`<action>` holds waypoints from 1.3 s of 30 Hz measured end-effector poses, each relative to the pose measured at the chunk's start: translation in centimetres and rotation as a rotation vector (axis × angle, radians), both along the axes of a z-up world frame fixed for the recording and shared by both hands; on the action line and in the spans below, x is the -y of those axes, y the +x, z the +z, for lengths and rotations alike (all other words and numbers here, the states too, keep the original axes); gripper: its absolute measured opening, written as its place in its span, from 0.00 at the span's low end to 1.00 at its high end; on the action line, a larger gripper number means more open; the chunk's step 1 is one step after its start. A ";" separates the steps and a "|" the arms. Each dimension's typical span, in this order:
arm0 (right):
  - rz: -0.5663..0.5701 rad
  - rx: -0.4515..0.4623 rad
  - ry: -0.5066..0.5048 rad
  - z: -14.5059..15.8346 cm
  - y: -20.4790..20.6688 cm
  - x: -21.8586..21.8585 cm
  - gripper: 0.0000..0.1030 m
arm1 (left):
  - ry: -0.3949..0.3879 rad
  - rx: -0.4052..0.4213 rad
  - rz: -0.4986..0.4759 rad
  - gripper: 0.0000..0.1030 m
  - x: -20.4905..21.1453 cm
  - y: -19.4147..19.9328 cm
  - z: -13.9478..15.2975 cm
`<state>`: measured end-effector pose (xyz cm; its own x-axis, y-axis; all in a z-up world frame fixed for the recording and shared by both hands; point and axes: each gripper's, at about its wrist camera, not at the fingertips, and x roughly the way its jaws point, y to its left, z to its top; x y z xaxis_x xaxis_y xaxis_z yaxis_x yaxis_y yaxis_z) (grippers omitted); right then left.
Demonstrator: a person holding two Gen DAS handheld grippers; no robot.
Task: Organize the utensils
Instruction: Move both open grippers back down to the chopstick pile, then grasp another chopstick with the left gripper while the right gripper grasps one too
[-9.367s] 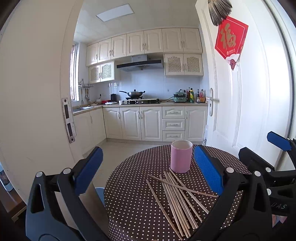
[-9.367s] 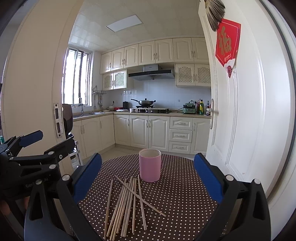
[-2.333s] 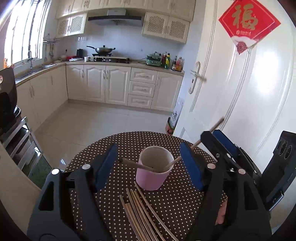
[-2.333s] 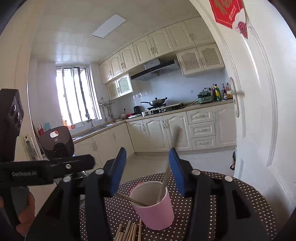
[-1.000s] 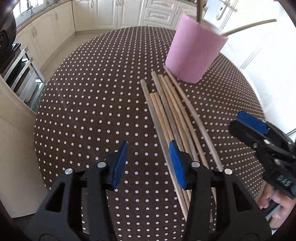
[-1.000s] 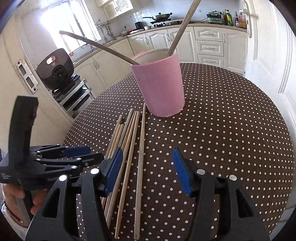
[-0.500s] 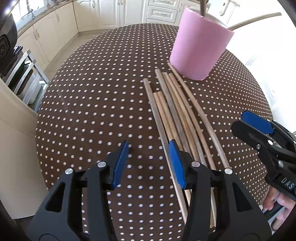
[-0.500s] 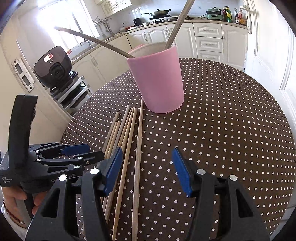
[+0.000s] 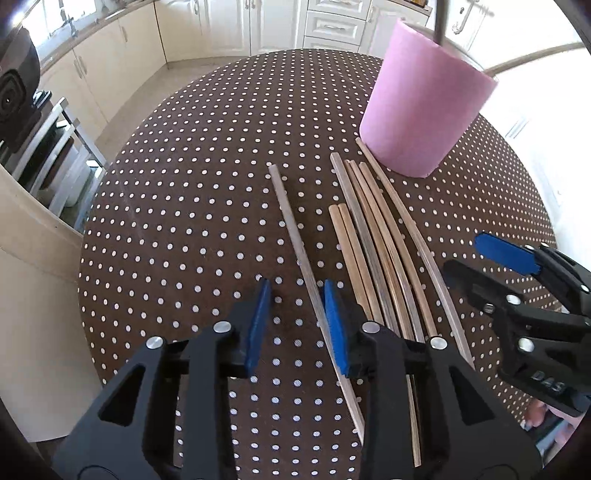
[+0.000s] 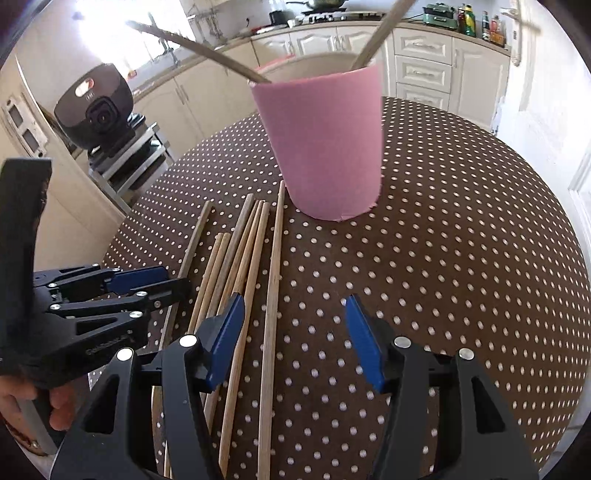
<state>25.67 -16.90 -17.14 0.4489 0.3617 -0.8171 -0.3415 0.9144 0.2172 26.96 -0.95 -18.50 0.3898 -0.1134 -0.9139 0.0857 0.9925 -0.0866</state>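
A pink cup [image 9: 421, 110] stands on the round polka-dot table [image 9: 184, 192] with two chopsticks [image 10: 380, 26] leaning in it. Several wooden chopsticks [image 9: 373, 243] lie side by side in front of the cup. One chopstick [image 9: 295, 240] lies apart on the left of the bundle; my left gripper [image 9: 297, 321] is open low over it, its jaws on either side. My right gripper [image 10: 291, 332] is open over the rightmost chopstick [image 10: 273, 295]. The cup also shows in the right wrist view [image 10: 325, 147].
The table's edge curves close on the left [image 9: 88, 258]. A black appliance on a metal rack [image 10: 103, 110] stands beyond the table. Kitchen cabinets [image 9: 240, 22] are at the back, a white door [image 10: 554, 110] to the right.
My left gripper has narrowed and dropped around the leftmost chopstick, which now lies apart from the bundle. My right gripper has moved closer to the table over the rightmost chopstick.
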 end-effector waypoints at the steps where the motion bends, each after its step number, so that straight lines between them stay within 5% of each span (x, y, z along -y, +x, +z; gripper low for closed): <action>1: 0.008 -0.010 -0.010 -0.2 0.4 -0.4 0.52 | -0.005 -0.003 -0.002 0.29 -0.1 0.2 0.1; 11: 0.038 -0.040 -0.117 -0.5 3.6 -3.6 0.37 | -0.019 -0.005 -0.012 0.28 -1.3 3.3 0.0; 20: 0.049 -0.021 -0.209 -0.7 5.5 -6.0 0.15 | -0.025 0.025 0.006 0.14 -1.2 4.8 -0.3; 23: 0.052 -0.021 -0.197 -0.8 5.6 -6.0 0.06 | -0.038 0.031 0.006 0.10 -1.4 4.8 -0.4; 39: 0.065 -0.006 -0.010 2.1 1.3 -2.0 0.05 | -0.125 0.114 -0.012 0.06 -3.4 -0.3 2.9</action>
<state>26.95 -14.92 -15.01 0.4198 0.3819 -0.8233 -0.3994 0.8923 0.2103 26.67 2.42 -15.57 0.4885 -0.2282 -0.8422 0.1136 0.9736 -0.1979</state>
